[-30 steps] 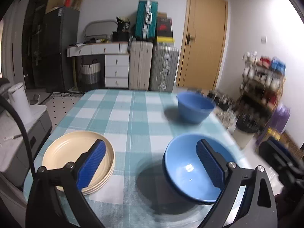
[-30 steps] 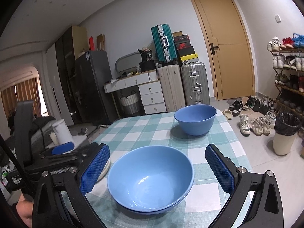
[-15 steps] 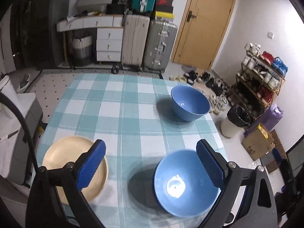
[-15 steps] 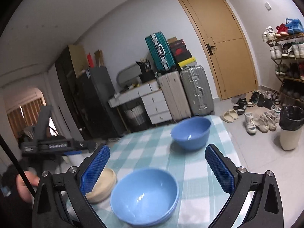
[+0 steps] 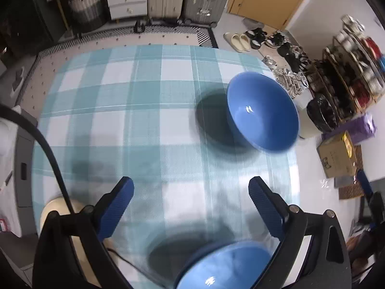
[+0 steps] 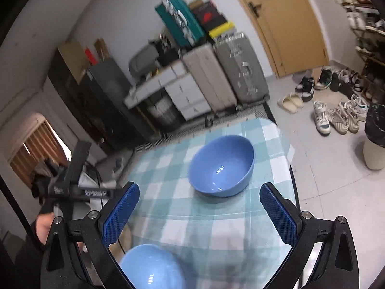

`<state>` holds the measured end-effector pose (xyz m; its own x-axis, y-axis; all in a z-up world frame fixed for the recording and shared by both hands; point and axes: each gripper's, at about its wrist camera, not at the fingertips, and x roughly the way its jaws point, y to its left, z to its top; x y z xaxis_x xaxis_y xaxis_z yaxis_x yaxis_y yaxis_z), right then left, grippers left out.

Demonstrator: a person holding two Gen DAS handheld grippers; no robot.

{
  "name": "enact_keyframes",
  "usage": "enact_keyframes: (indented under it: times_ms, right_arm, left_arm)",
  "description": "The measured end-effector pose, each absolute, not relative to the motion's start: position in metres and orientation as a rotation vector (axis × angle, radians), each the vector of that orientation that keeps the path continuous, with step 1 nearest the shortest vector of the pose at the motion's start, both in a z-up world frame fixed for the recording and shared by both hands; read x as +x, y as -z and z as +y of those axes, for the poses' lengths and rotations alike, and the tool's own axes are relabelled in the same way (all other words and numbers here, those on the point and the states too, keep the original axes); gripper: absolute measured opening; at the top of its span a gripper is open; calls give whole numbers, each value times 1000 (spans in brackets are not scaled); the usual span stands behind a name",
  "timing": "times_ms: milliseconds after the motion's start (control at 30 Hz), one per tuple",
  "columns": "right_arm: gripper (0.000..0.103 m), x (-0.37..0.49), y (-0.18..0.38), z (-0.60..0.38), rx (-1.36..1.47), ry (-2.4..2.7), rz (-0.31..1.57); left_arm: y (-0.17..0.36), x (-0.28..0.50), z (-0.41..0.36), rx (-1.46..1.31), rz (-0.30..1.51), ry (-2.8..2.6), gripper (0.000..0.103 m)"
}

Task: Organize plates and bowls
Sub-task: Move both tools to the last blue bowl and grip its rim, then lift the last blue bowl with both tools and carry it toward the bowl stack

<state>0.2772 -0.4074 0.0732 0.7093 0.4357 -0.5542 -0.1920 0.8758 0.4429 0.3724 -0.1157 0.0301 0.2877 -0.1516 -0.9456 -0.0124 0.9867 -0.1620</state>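
A blue bowl (image 5: 263,113) stands near the far right edge of the checked table (image 5: 144,120); it also shows in the right wrist view (image 6: 222,166). A second blue bowl (image 5: 226,265) sits at the near edge, below my left gripper (image 5: 190,204), which is open and empty high above the table. The near bowl shows in the right wrist view (image 6: 151,268) too. Cream plates (image 5: 54,207) lie at the near left, partly hidden by the left finger. My right gripper (image 6: 199,212) is open and empty, above the table between the two bowls.
Suitcases (image 6: 223,72) and a drawer unit (image 6: 182,96) stand beyond the table. Shoes (image 6: 336,115), a shoe rack (image 5: 349,72) and a bin (image 6: 375,139) are on the floor to the right. The left gripper's body (image 6: 72,187) is at the table's left.
Both grippers have risen and tilted down toward the table. The near bowl has slid to the bottom of both views. Both stay open and empty.
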Motion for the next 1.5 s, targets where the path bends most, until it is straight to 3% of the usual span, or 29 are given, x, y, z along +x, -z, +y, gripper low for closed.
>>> enact_keyframes:
  times_ms: [567, 700, 767, 867, 900, 933, 1000, 1067, 1100, 1233, 1367, 1500]
  right_arm:
    - [100, 452, 41, -424, 435, -290, 1047]
    - [79, 476, 63, -424, 485, -301, 1128]
    - [75, 485, 75, -423, 495, -292, 1167]
    - [64, 491, 83, -420, 479, -283, 1177]
    - [55, 493, 86, -419, 476, -281, 1182]
    - [39, 494, 88, -418, 470, -283, 1186]
    - [22, 495, 90, -414, 451, -304, 1190]
    - [20, 497, 91, -412, 446, -318, 1193]
    - [17, 497, 91, -411, 441, -311, 1192]
    - [13, 495, 91, -409, 437, -294, 1190]
    - [6, 493, 94, -411, 446, -280, 1202]
    - [6, 489, 89, -408, 441, -283, 1188]
  left_arm:
    - [41, 481, -165, -224, 1372, 173, 95]
    - [46, 488, -173, -212, 1371, 183, 95]
    - [49, 490, -176, -202, 1371, 186, 94]
    - [57, 496, -184, -185, 1387, 205, 80]
    - [60, 496, -186, -178, 1396, 211, 70]
    - [62, 497, -188, -162, 1412, 216, 53]
    - [67, 497, -193, -128, 1433, 211, 43]
    - [68, 496, -197, -120, 1434, 235, 40]
    - [68, 496, -199, -107, 1435, 241, 31]
    - [67, 492, -201, -118, 1425, 260, 25]
    - [62, 489, -198, -141, 1411, 265, 24]
    - [60, 488, -200, -107, 1402, 258, 24]
